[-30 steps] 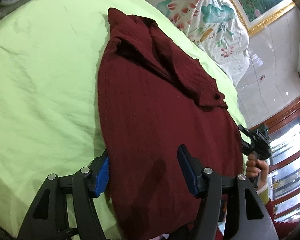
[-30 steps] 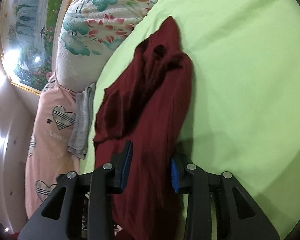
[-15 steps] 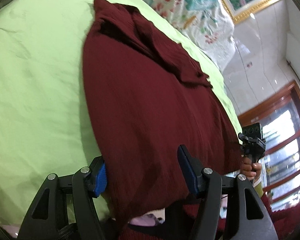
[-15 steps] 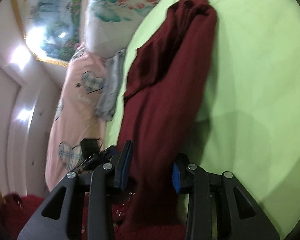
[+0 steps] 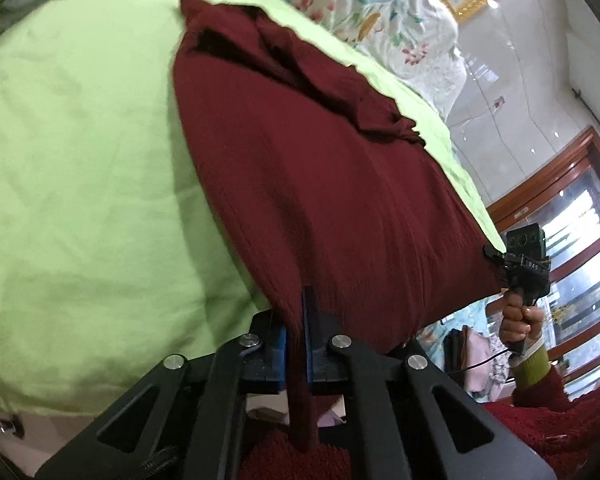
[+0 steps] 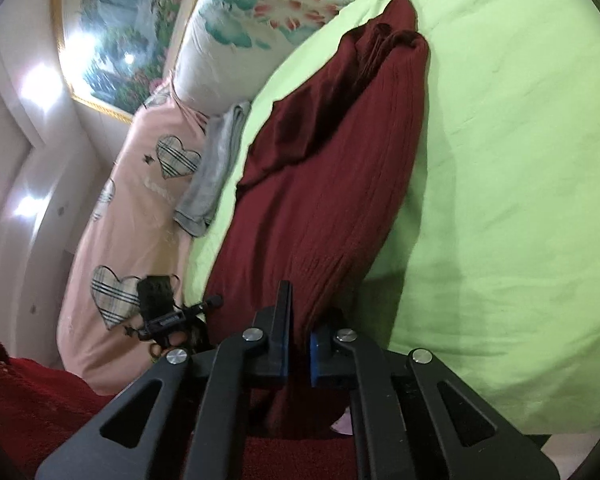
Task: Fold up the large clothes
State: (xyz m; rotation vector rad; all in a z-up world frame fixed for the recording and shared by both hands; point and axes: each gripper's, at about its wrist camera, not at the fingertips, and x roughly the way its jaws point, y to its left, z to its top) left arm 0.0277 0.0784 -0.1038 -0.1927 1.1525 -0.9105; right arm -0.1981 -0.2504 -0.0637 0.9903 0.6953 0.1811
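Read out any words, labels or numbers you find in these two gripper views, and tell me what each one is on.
"Lov...": pale lettering on the pink heart-print bedding, below a plaid heart, right wrist view; only the first letters can be made out, the rest is blurred.
Small white marking on the black body of the right gripper, left wrist view: too small to read.
Nothing legible on the maroon garment, green sheet, floral pillow or framed painting.

left tool (image 5: 296, 344) just closed on dark red garment (image 5: 320, 184) hem, green bedsheet (image 5: 80, 160) beneath
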